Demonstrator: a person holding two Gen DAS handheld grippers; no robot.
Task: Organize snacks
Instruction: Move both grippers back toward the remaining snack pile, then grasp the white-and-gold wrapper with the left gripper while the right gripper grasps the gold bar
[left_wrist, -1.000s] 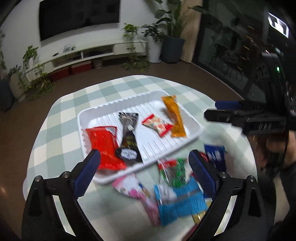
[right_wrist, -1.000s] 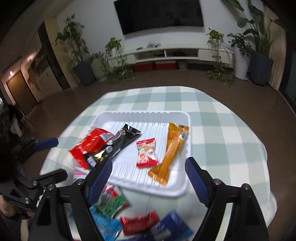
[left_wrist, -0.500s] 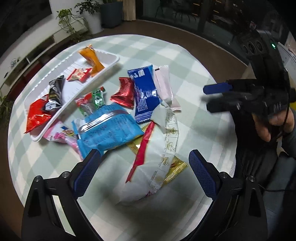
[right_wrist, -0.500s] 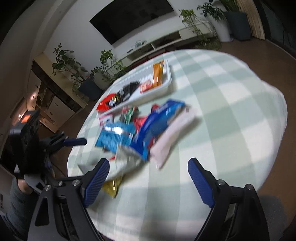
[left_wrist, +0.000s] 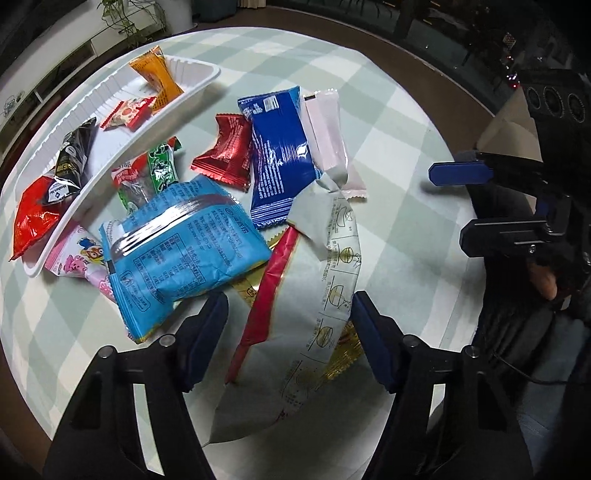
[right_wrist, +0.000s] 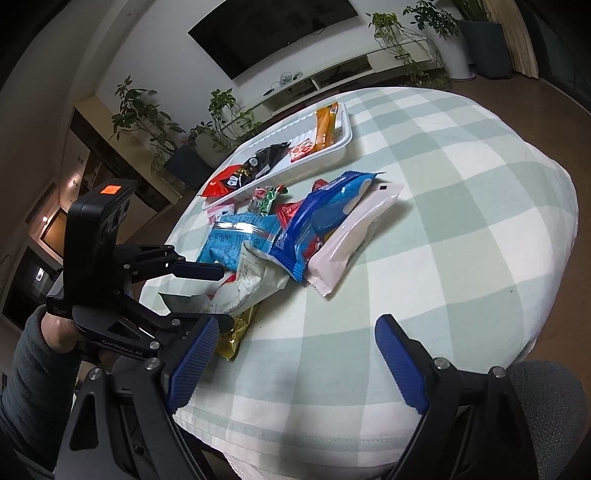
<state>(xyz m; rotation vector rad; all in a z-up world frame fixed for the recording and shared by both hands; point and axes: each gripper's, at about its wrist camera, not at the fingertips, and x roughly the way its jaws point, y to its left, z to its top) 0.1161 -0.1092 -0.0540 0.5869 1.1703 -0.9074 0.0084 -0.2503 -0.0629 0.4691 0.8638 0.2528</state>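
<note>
The round checked worktop (left_wrist: 399, 155) carries a white tray (left_wrist: 192, 70) at its far side, already holding four packets. A loose heap of snacks lies just beside the tray. Nearest the left tool (left_wrist: 288, 325), whose jaws are spread and bracket it, is a long white-and-red noodle packet (left_wrist: 332, 280). It looks light, crinkly and slippery; pinching a flat sealed edge seems safest. The right tool (right_wrist: 291, 362) hangs spread and empty, well apart from the heap.
</note>
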